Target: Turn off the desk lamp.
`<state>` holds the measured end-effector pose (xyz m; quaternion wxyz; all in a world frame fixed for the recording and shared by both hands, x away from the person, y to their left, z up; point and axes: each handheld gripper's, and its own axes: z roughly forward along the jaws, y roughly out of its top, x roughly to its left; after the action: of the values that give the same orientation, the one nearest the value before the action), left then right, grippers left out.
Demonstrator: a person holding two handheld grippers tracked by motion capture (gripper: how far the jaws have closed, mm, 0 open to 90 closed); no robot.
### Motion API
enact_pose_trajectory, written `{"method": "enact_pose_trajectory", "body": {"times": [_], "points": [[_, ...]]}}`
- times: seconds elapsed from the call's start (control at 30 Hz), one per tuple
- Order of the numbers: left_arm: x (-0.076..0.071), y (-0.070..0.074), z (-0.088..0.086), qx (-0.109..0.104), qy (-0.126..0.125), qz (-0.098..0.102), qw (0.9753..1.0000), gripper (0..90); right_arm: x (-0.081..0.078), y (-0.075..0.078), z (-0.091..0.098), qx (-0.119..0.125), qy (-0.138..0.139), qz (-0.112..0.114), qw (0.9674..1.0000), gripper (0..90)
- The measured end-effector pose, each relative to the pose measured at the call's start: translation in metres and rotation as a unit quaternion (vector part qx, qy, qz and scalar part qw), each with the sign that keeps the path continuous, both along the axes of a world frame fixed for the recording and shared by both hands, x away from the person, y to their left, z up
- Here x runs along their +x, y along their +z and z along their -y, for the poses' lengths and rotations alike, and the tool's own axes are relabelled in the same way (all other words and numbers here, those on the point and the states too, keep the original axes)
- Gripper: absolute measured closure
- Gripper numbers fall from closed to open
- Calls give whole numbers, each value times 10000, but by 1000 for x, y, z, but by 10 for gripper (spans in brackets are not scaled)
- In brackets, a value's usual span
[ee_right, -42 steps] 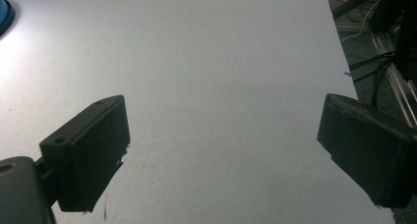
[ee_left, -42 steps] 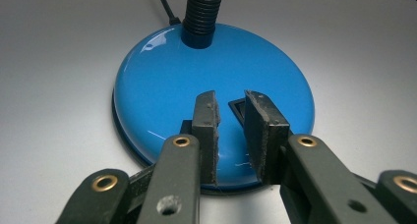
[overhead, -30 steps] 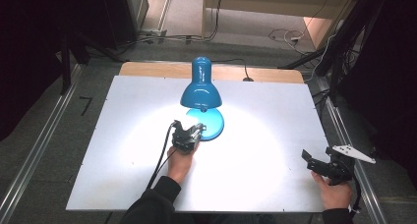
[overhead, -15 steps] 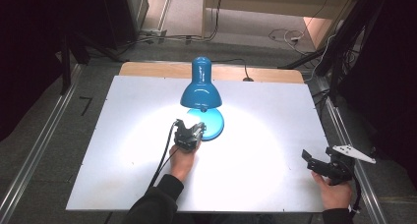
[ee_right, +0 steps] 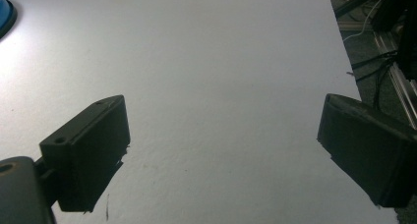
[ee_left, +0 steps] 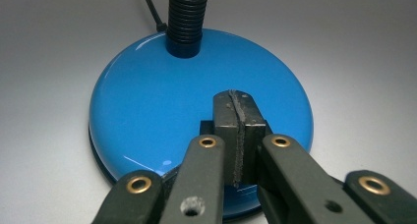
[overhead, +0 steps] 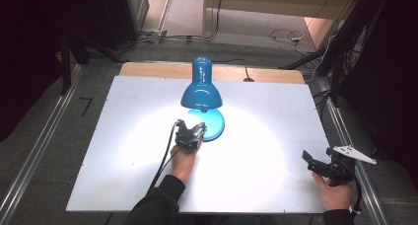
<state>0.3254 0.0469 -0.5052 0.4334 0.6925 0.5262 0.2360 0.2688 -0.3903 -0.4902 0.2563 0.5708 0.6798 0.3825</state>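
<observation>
The left gripper (overhead: 190, 134) hangs with its black jaws pressed flat together, nothing between them, their tips over the near rim of the glossy blue round lamp base (ee_left: 196, 111). The step in hand looks like working the desk lamp at its base, perhaps pressing a switch, though no button shows under the tips, so I cannot tell whether they touch the enamel or hover just above it. The next move likely calls for a light, straight press or a lift clear, since the smooth domed surface would let hard pads slide.

The blue metal desk lamp (overhead: 201, 89) stands near the middle of the white matte table (overhead: 266, 106), somewhat toward its far edge, lit and casting a bright pool around the base. A black ribbed flexible neck (ee_left: 186, 15) rises from the base's far side (a thin black cord (ee_left: 150, 8) trails off behind it), and the shade is a shiny bell.

The right gripper (overhead: 323, 165) rests idle near the table's near right corner, its blocky black jaws spread wide over bare, faintly grainy surface.
</observation>
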Motion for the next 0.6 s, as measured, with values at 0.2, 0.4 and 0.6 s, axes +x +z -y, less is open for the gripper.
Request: {"method": "enact_pose_trajectory", "body": {"times": [0.2, 0.4, 0.6], "points": [[0, 0, 0, 29, -25, -9, 10000, 900, 0, 0, -1, 4, 7, -16, 10000, 42], [0, 0, 0, 62, -20, 19, 10000, 900, 0, 0, -2, 3, 14, -21, 10000, 42], [0, 0, 0, 55, -40, 11, 10000, 900, 0, 0, -3, 5, 22, -30, 10000, 42]]}}
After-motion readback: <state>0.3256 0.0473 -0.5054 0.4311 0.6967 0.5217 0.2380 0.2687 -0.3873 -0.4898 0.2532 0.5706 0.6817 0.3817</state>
